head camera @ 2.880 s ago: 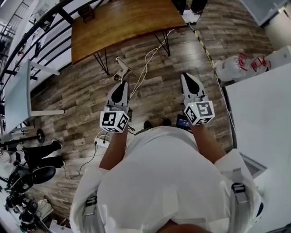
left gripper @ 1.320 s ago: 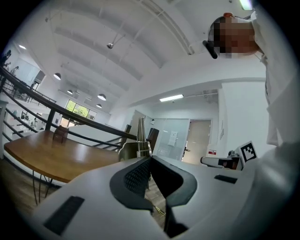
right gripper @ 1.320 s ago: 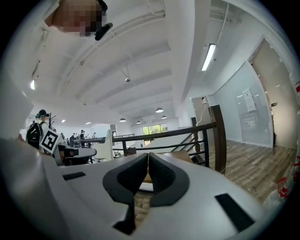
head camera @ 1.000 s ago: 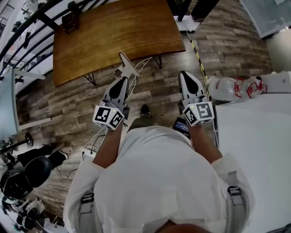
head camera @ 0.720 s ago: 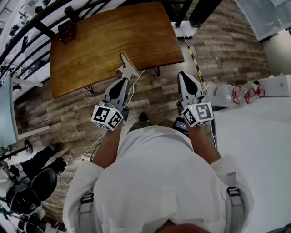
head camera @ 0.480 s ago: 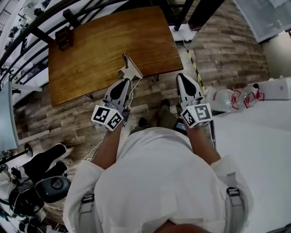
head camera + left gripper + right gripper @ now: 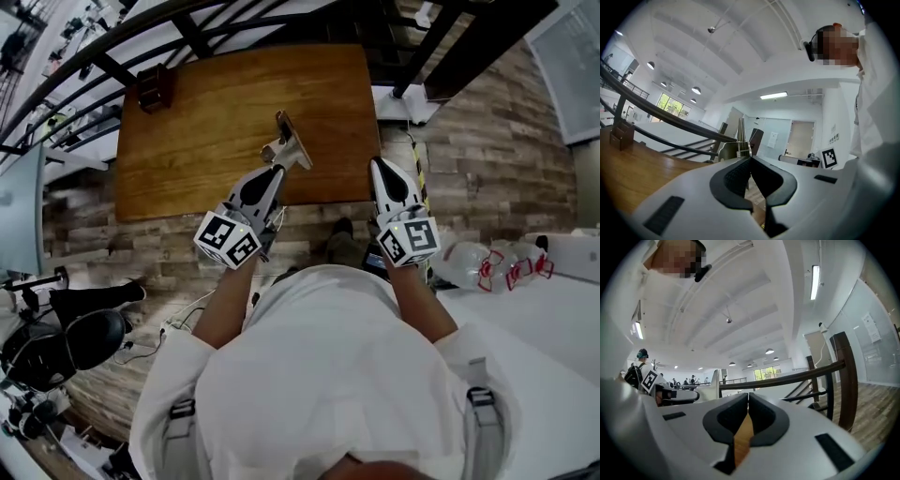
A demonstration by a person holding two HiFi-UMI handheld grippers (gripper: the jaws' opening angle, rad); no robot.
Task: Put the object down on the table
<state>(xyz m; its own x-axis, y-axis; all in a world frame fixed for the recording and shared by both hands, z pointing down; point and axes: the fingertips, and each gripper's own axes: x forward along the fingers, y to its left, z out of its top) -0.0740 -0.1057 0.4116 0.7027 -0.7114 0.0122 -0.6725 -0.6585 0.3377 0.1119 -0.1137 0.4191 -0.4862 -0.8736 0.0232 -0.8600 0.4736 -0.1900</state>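
The person stands at the near edge of a brown wooden worktop [image 7: 206, 122], a pair of tongs in each hand, both reaching out over that edge.

The left tongs [image 7: 273, 172] are pinched almost fully together on a pale metal object [image 7: 292, 150], a flat plate-like piece with a small coiled spring at its joint. From the left gripper view the thin metal stands up out of the dark pads, gripped at its lower end, with the rest of it rising past the tips. From above, the object sits over the worktop just inside the near edge, toward the near right corner. I cannot tell whether it touches the wood or hangs above it.

The right tongs [image 7: 380, 165] are closed with the pads meeting and nothing between them. Their tips are at the near edge, close to the near right corner and well to the right of the object.

A small dark wooden box [image 7: 156, 89] stands at the far left corner of the worktop, well apart from both tongs. Beyond the far edge runs a dark railing [image 7: 112, 70].
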